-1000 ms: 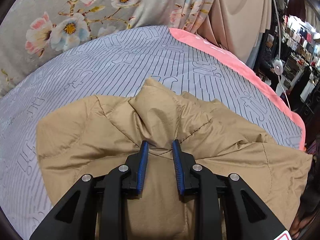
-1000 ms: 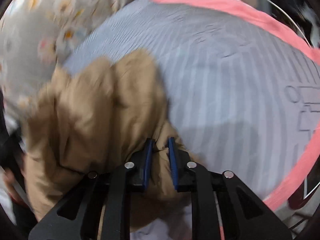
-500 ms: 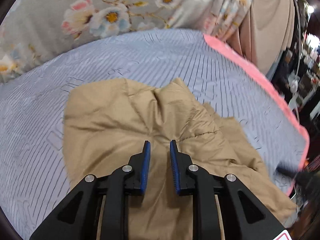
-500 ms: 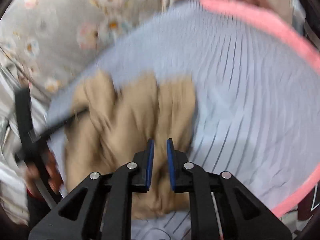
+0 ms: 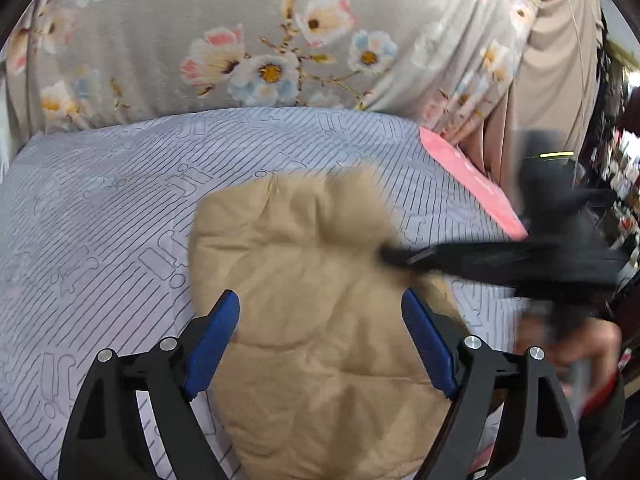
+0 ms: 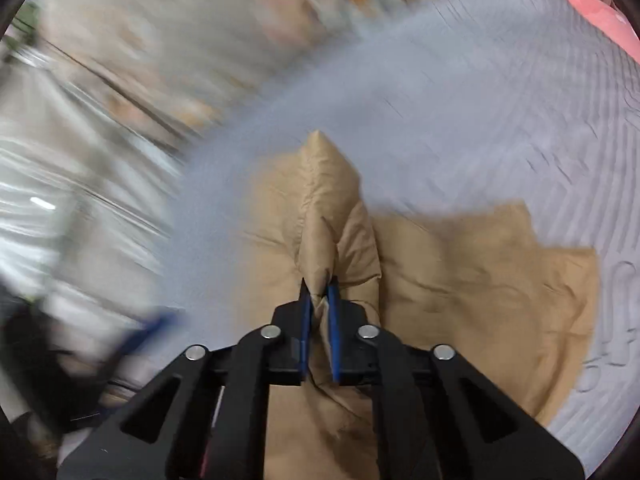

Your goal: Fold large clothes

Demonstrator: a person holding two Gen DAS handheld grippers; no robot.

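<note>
Here, left gripper [image 5: 320, 336]: seen at the bottom of the left wrist view, its blue pads [image 5: 212, 344] spread wide apart, nothing held between them; the jacket is framed in the gap below.
Right gripper [image 6: 319, 308]: at lower centre of the right wrist view, pads drawn together and clamped on a fold of the jacket; in the left wrist view it is seen as a dark blurred shape [image 5: 500, 260] coming in from the right edge, its tip at the jacket's upper right part.
Jacket [image 5: 320, 320]: tan and padded, laid on the sheet, filling the centre and bottom of the left wrist view; quilting seams and creases are seen across it.
Jacket in the right wrist view [image 6: 460, 280]: spread across the centre and right, partly blurred; a narrow ridge of cloth [image 6: 328, 208] is pulled up from the pads to a point at mid-frame.
Sheet [image 5: 100, 220]: pale grey with dark stripes, spread under the jacket, filling the left and middle of the left wrist view.
Pink border [image 5: 472, 180]: a band along the sheet's edge, seen right of centre; it is also caught at the upper right corner of the right wrist view [image 6: 600, 20].
Floral cloth [image 5: 260, 40]: grey with pink, white and blue flowers, hung across the top of the left wrist view.
Beige cloth [image 5: 552, 80]: hung at the upper right.
</note>
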